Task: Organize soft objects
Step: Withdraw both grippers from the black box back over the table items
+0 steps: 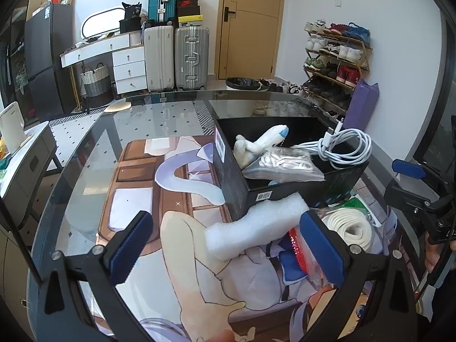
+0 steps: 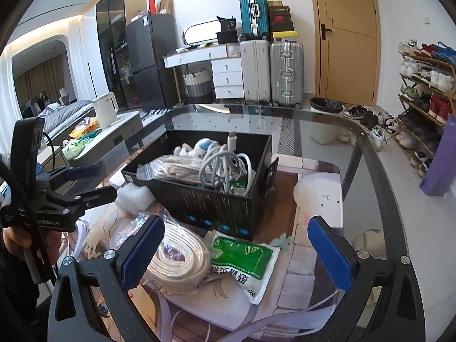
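Observation:
A black box point(image 1: 236, 188) point(image 2: 216, 205) stands on the glass table and holds a plush toy point(image 1: 256, 144), a bagged cloth item point(image 1: 285, 164) and a white coiled cable point(image 1: 344, 145) point(image 2: 225, 162). A white foam piece point(image 1: 256, 225) point(image 2: 132, 196) lies against the box's near corner, just ahead of my open, empty left gripper point(image 1: 228, 250). My right gripper point(image 2: 236, 253) is open and empty above a white coiled band point(image 2: 179, 259) point(image 1: 353, 228) and a green packet point(image 2: 242, 259). A red-and-blue bagged item point(image 1: 296, 250) sits by the left gripper's right finger.
A printed mat point(image 1: 176, 256) covers the glass table point(image 2: 379, 176). A purple bag point(image 2: 439, 165) leans at the right by a shoe rack point(image 2: 421, 85). A side cabinet with a white kettle point(image 2: 104, 109) stands at the left. Suitcases and a door are at the back.

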`<state>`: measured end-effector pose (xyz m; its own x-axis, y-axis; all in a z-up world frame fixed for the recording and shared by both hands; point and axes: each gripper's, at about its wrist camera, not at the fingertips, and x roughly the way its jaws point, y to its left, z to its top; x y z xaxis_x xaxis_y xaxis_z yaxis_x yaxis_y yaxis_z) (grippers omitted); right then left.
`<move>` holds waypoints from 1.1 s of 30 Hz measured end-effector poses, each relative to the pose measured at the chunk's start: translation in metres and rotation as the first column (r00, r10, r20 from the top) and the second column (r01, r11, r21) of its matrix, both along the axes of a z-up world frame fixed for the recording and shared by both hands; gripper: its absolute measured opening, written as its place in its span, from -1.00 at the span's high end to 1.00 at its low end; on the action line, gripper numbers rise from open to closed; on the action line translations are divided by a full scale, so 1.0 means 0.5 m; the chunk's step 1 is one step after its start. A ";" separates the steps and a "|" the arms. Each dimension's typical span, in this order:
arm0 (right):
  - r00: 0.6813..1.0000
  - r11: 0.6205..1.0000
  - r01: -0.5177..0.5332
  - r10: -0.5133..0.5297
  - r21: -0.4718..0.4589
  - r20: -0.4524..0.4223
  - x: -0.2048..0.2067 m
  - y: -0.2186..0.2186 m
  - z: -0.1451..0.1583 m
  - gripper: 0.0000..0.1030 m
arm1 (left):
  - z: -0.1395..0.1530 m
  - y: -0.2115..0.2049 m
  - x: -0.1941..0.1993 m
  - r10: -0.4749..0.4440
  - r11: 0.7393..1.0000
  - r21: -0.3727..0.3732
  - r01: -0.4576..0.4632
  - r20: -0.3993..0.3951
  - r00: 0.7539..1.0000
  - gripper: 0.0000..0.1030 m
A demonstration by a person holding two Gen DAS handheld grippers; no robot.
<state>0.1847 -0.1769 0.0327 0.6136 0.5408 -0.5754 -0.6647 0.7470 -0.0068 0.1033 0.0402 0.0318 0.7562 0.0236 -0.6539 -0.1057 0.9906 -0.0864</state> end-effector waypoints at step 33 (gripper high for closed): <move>0.989 0.979 0.067 -0.090 -0.191 -0.115 0.070 0.008 -0.086 -0.98 | -0.030 0.006 0.011 -0.009 1.000 0.006 0.010 -0.076 0.997 -1.00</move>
<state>0.2197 -0.1728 -0.0101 0.5684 0.3701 -0.7348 -0.6086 0.7901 -0.0728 0.1088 0.0432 0.0169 0.7049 0.0210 -0.7090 -0.1025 0.9921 -0.0725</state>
